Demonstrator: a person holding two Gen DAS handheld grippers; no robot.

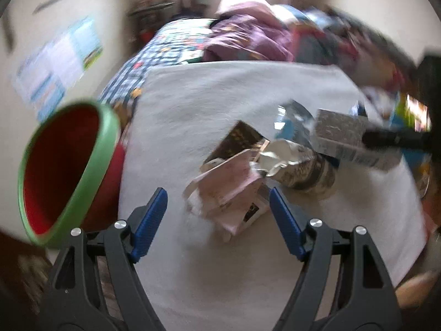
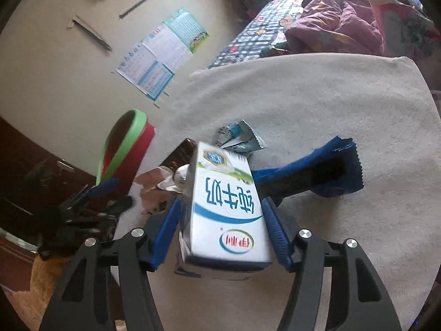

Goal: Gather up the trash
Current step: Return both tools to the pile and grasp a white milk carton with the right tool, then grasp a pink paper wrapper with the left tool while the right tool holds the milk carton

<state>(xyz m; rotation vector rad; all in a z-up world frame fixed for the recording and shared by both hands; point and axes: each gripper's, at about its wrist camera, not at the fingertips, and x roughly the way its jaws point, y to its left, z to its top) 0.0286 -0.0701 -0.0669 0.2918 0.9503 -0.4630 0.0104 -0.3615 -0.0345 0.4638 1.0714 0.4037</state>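
Currently, progress: collecting looks underway, not finished; several pieces of litter lie on the pale grey towel-like cloth point(image 2: 317, 88) covering the bed.
Bin: a red plastic bucket with a light green rim point(image 1: 69, 171) stands at the cloth's left edge, just beside the left gripper; its inside shows only red as far as visible.
Right gripper point(image 2: 220, 231): blue ribbed fingers point(image 2: 278, 237) sit clamped on either side of a white, blue-printed rectangular milk carton point(image 2: 228, 207), which looks held above the cloth.
Left gripper point(image 1: 217, 220): jaws stand wide apart and carry nothing, aimed at a crumpled pale pink paper wrapper point(image 1: 223, 190) lying between them on the cloth.
Still loose: a dark gold-printed packet point(image 1: 237, 140), a crinkled silver foil wrapper point(image 1: 284, 151), a torn blue-and-silver sachet point(image 2: 239, 138) and a flat dark blue pouch with a zigzag edge point(image 2: 330, 168).
Carton's look: rigid, squared edges, apparently uncrushed; motion blur softens its lower end.
Left to do, as a judgement: bin the carton, then the rest.
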